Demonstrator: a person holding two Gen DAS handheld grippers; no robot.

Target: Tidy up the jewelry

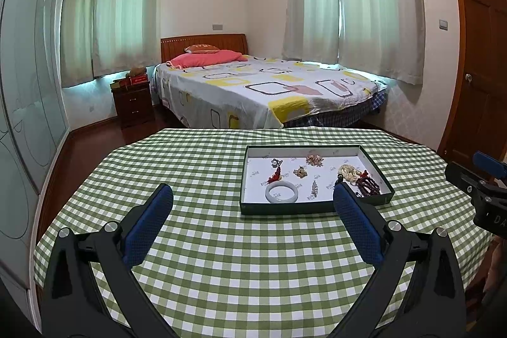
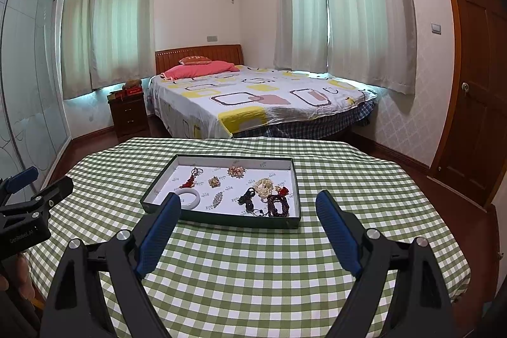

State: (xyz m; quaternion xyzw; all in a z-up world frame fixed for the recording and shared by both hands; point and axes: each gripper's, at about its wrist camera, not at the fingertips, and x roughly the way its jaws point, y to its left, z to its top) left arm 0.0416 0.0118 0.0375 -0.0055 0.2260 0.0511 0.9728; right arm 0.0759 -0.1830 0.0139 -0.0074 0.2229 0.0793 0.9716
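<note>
both tools share one build. the left gripper has black angular plastic arms, each tipped with a long blue finger pad of fine dotted texture, and round silver screws at the joints. the right gripper looks the same, with blue pads and silver screws. its neighbour's black body carries pale lettering, and a strip of skin shows beneath.

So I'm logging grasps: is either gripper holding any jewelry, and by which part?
Nothing is held. The left gripper and right gripper are both open above the tablecloth; the jewelry lies in the tray.
</note>
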